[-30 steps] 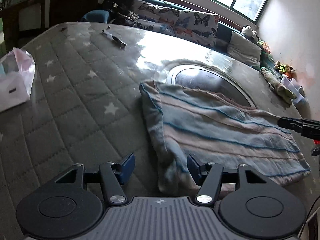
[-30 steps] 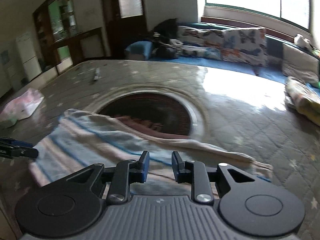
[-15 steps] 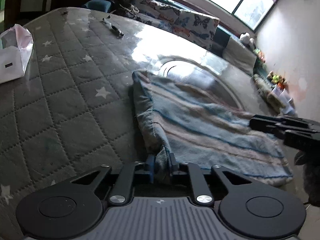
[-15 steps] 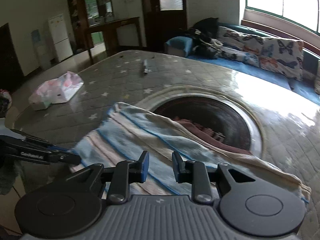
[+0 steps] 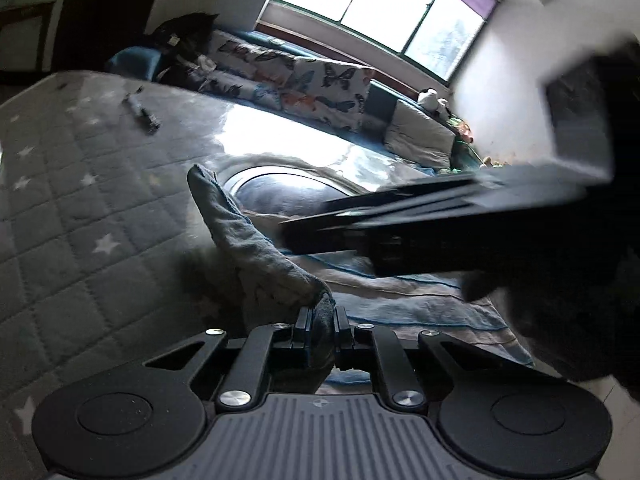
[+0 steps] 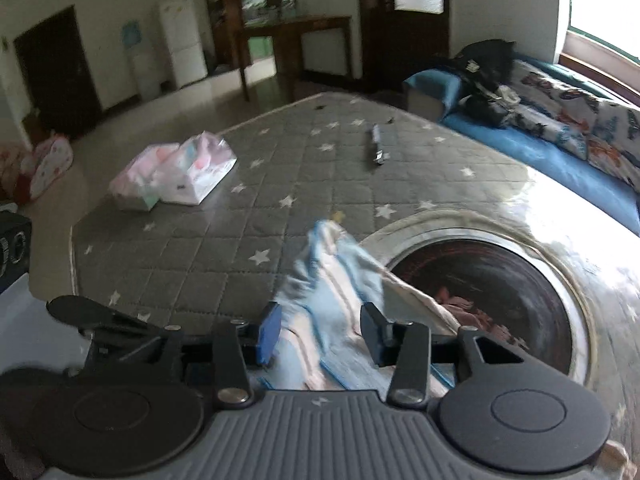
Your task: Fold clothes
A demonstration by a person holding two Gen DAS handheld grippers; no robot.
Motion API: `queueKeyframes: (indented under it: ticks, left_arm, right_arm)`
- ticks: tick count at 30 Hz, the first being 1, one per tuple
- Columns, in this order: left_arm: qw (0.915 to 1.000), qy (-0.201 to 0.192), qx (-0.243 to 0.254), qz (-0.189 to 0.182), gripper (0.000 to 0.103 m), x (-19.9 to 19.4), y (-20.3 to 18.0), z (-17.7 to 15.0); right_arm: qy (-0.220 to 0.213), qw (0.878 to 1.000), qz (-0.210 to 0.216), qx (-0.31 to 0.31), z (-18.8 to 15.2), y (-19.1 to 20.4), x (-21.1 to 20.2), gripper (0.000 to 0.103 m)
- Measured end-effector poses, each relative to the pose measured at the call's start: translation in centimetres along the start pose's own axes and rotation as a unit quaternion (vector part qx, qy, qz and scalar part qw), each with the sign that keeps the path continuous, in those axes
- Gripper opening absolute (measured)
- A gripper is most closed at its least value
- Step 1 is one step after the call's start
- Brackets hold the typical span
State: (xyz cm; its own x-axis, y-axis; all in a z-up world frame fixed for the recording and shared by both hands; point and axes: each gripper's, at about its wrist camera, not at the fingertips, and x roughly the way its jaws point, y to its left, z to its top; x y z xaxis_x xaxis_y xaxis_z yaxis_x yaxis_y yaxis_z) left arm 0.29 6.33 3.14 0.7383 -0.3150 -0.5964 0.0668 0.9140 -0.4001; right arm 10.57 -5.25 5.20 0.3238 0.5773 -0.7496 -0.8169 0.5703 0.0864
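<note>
A blue and beige striped cloth [image 5: 400,304] lies on a grey quilted table [image 5: 80,208] with white stars. My left gripper [image 5: 322,330] is shut on its near corner and holds that corner raised, so a grey fold [image 5: 248,240] stands up from the table. The right gripper's fingers [image 5: 360,220] reach in from the right, blurred, above the cloth. In the right wrist view the striped cloth [image 6: 332,280] bunches up between my right gripper's [image 6: 322,334] open blue pads, which straddle it without pinching it.
A round dark glass inset [image 6: 492,292] sits in the table [image 6: 224,216] behind the cloth. Pink and white tissue packs [image 6: 180,172] lie at the far left, a small dark object [image 6: 378,146] at the back. A cushioned bench [image 5: 312,88] runs under the window.
My left gripper closed on the cloth's near corner and lifted it. My right gripper swung left over the cloth and its jaws widened.
</note>
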Motion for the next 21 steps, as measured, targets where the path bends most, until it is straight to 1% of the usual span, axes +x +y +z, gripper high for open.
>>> queueKeyframes:
  ticks: [3,7,10,11,13,14,15,16,17,19,20,21]
  left_arm:
    - [0.9998,0.002,0.018,-0.004,0.011,0.6,-1.1,-0.4]
    - [0.9991,0.002,0.041,-0.005,0.011,1.3,-2.1,-0.9]
    - [0.9985,0.006,0.054,-0.008,0.011,2.1,-2.8,-1.1]
    - [0.9983,0.008,0.058,-0.009,0.011,2.2,-3.0,-1.1]
    - [0.9976,0.011,0.067,-0.010,0.011,2.6,-3.5,-1.3]
    - [0.9972,0.013,0.072,-0.012,0.011,2.8,-3.7,-1.4]
    - [0.9968,0.015,0.077,-0.013,0.012,2.9,-3.8,-1.4]
    - [0.9963,0.017,0.083,-0.014,0.012,3.1,-4.0,-1.5]
    - [0.9960,0.017,0.086,-0.018,0.013,3.1,-4.0,-1.5]
    - [0.9951,0.014,0.094,-0.029,0.015,2.8,-4.0,-1.4]
    - [0.9945,0.012,0.098,-0.036,0.017,2.7,-4.0,-1.3]
    - [0.9938,0.010,0.102,-0.043,0.022,2.5,-3.9,-1.3]
  right_arm:
    - [0.025,1.000,0.002,-0.013,0.3,0.3,1.6,0.046]
    - [0.050,0.999,0.001,-0.017,-0.2,0.2,3.0,0.047]
    - [0.058,0.998,-0.014,-0.019,-0.8,-0.1,3.7,0.043]
    - [0.059,0.998,-0.022,-0.018,-1.0,-0.2,3.8,0.041]
    - [0.060,0.998,-0.023,-0.010,-1.3,-0.8,3.9,0.037]
    - [0.059,0.998,-0.026,-0.005,-1.4,-1.0,3.9,0.030]
    - [0.058,0.998,-0.031,-0.004,-1.6,-1.1,4.0,0.026]
    - [0.055,0.998,-0.037,-0.003,-1.7,-1.3,3.9,0.023]
    - [0.049,0.998,-0.039,0.000,-2.0,-1.5,3.7,0.018]
    - [0.038,0.998,-0.043,0.010,-2.5,-2.0,3.2,0.014]
    - [0.029,0.998,-0.046,0.022,-3.0,-2.5,2.9,0.012]
    - [0.021,0.998,-0.047,0.036,-3.3,-3.0,2.5,0.011]
